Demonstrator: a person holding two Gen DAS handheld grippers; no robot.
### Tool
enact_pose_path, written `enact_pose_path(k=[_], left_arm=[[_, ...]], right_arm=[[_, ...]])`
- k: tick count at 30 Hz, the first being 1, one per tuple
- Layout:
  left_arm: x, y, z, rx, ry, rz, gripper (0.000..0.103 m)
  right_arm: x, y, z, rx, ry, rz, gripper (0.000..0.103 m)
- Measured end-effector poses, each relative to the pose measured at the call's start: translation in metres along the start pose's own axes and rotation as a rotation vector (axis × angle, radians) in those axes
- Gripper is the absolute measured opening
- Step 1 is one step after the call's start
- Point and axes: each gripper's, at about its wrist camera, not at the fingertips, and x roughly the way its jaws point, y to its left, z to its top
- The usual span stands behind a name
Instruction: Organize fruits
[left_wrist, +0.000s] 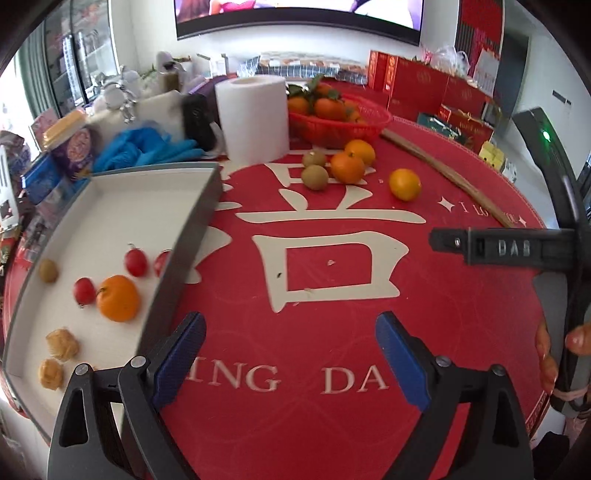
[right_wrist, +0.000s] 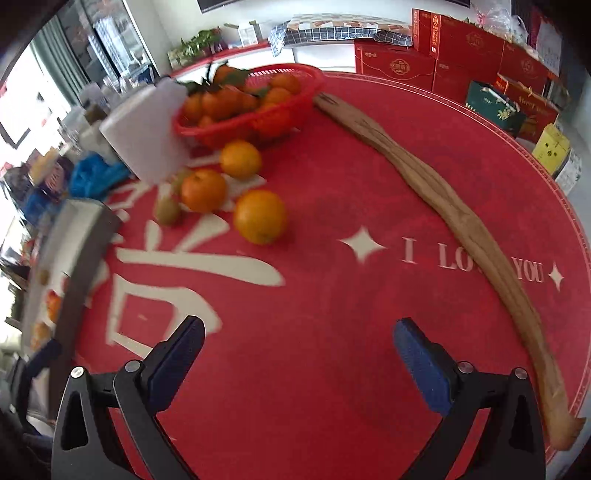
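Note:
My left gripper is open above the red mat with nothing between its blue pads. To its left a grey tray holds an orange, cherry tomatoes, a small kiwi and tan lumps. Loose on the mat lie two kiwis and three oranges. My right gripper is open and empty over the mat. The nearest orange lies ahead of it to the left, with two more oranges and a kiwi behind. The tray shows at the left edge.
A red basket of tangerines and a paper roll stand behind the loose fruit. A long wooden stick lies curved across the right of the mat. Clutter and blue gloves sit behind the tray. Red boxes stand beyond the table.

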Motion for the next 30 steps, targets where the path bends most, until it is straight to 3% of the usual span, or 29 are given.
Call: enact_pose_path(k=[7, 11, 14, 21, 30], left_arm=[[0.010, -0.008, 0.040, 0.025, -0.014, 0.012, 0.092], [0.033, -0.015, 0.066, 0.037, 0.006, 0.039, 0.070], [0.057, -0.021, 0.081, 0.036, 0.049, 0.034, 0.062], [0.094, -0.033, 0.104, 0.070, 0.050, 0.113, 0.062], [0.103, -0.030, 0.110, 0.041, 0.016, 0.113, 0.061]], right_arm=[[0.007, -0.005, -0.008, -0.111, -0.035, -0.070, 0.103], [0.007, -0.005, -0.013, -0.145, -0.074, -0.052, 0.103], [0.007, -0.006, -0.018, -0.159, -0.110, -0.042, 0.103], [0.008, -0.003, -0.020, -0.171, -0.125, -0.033, 0.103], [0.006, -0.006, -0.022, -0.174, -0.131, -0.029, 0.103]])
